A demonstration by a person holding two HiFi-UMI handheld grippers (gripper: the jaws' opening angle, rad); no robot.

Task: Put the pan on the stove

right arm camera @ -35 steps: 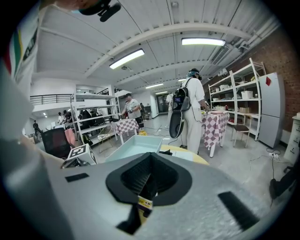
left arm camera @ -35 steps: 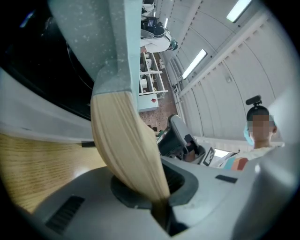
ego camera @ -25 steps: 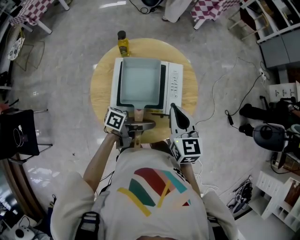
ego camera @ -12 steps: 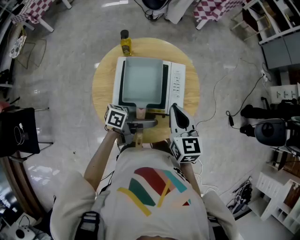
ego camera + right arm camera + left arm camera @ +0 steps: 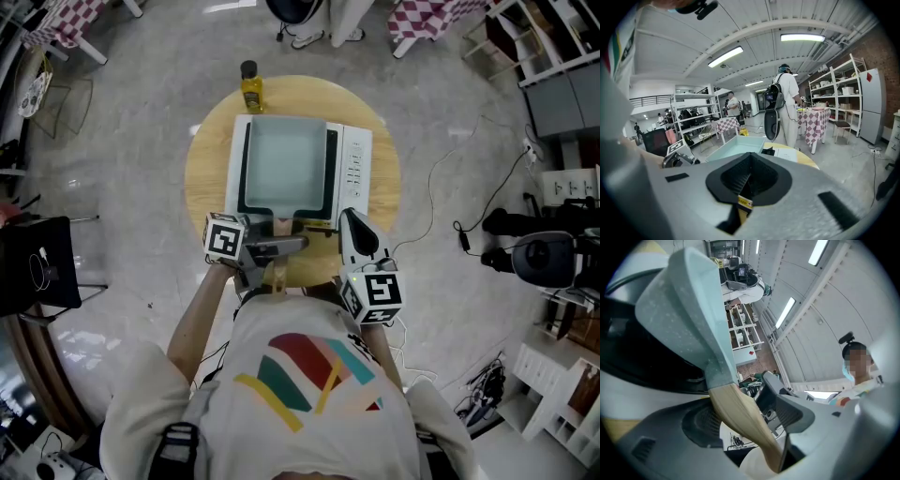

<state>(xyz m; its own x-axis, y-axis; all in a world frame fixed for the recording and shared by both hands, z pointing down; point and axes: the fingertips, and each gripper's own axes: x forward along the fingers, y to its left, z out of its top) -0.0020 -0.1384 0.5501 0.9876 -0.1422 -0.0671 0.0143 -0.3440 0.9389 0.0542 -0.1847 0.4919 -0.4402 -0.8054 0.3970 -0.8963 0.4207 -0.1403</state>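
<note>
A pale teal square pan point(image 5: 281, 169) sits on the white stove point(image 5: 352, 169) on the round wooden table point(image 5: 206, 178). Its wooden handle point(image 5: 278, 274) points back toward me. My left gripper point(image 5: 275, 247) straddles that handle, and its jaws are opening. In the left gripper view the handle point(image 5: 736, 411) runs between the spread jaws of the left gripper point(image 5: 747, 416), and the pads no longer press on it. My right gripper point(image 5: 349, 221) hovers by the stove's near right corner, shut with nothing in it. In the right gripper view the right gripper point(image 5: 747, 180) has its pads together.
A yellow oil bottle point(image 5: 247, 89) stands at the table's far edge. A black chair point(image 5: 37, 272) is on the floor at the left. Cables and equipment point(image 5: 534, 262) lie at the right. A person with a backpack point(image 5: 785, 103) stands beyond the table.
The left gripper's jaws have spread apart off the pan handle and its marker cube has shifted slightly left. The pan stays on the stove; the right gripper has not moved.
</note>
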